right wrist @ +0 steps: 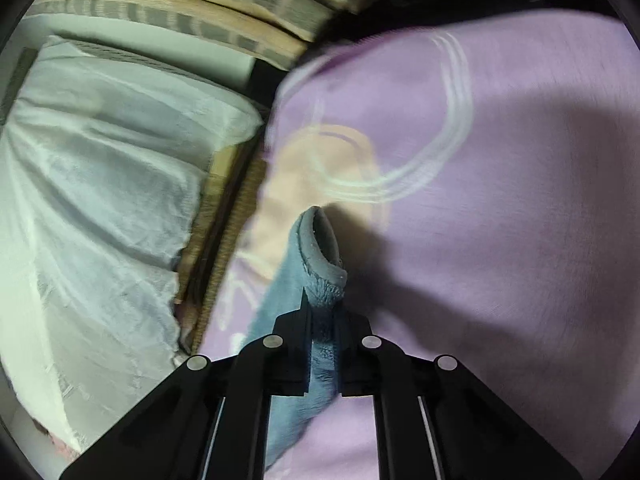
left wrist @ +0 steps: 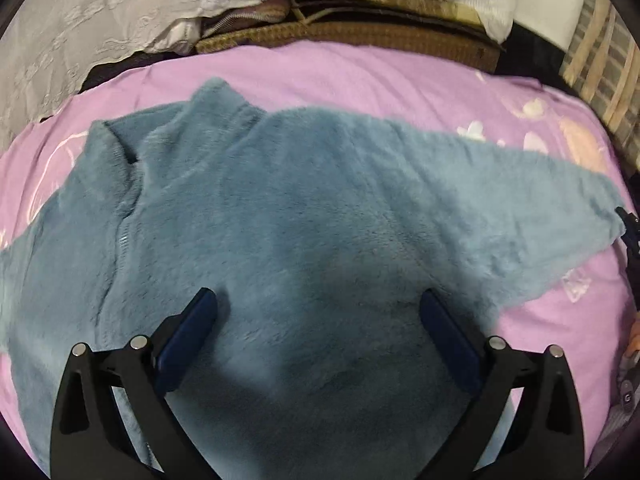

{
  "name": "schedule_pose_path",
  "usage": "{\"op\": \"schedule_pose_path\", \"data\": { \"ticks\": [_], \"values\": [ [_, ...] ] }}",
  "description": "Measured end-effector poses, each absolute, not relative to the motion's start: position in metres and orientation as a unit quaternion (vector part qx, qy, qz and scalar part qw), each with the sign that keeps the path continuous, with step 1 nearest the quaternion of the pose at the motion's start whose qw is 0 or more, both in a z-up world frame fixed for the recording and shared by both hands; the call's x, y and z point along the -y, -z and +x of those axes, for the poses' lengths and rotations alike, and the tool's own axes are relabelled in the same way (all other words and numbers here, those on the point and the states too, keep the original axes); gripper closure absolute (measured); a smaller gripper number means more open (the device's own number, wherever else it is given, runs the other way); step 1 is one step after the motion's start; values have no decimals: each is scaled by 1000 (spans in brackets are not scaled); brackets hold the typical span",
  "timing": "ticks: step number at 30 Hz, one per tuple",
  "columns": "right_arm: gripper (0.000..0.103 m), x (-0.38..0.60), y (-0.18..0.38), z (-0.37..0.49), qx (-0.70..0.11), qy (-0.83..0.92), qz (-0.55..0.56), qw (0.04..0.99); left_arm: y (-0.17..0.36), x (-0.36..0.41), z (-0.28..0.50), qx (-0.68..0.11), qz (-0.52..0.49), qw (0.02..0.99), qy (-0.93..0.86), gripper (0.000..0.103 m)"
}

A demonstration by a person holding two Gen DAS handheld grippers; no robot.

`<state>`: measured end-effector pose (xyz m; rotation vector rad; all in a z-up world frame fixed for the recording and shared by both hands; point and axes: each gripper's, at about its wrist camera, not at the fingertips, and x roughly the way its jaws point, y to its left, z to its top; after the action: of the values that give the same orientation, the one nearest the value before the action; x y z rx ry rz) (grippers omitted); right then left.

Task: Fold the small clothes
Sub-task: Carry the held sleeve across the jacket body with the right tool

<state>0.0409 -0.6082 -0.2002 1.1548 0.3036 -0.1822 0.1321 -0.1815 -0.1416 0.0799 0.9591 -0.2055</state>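
The blue top (left wrist: 280, 208) lay flat on the pink sheet (left wrist: 360, 76), but its left sleeve ran out of the picture and its bottom edge was hidden under the left gripper (left wrist: 318, 320). That gripper hung over the top with its fingers spread wide, holding nothing. White cloth (left wrist: 80, 32) and a brown mat (left wrist: 360, 36) lay behind the sheet. The right gripper (right wrist: 323, 320) pinched the cuff (right wrist: 320, 248) of the right sleeve. Everything around it looked blurry.

Lilac patterned bedspread (left wrist: 360, 76) underneath, white embroidered pillows (left wrist: 100, 20) and woven brown mat (left wrist: 360, 40) at far edge.
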Motion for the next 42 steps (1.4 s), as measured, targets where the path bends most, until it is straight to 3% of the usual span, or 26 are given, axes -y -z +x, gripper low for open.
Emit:
{"op": "schedule_pose_path", "data": {
  "ticks": [15,31,42],
  "values": [
    [94,532,125,33,-130,6,444,887,123,140,129,-467,-19,879,93,4],
    [94,445,105,46,-175,-83,376,906,103,239,164,-475,37,872,110,4],
    [94,395,99,53,-197,-120,344,910,102,232,159,-478,8,869,129,5]
  ]
}}
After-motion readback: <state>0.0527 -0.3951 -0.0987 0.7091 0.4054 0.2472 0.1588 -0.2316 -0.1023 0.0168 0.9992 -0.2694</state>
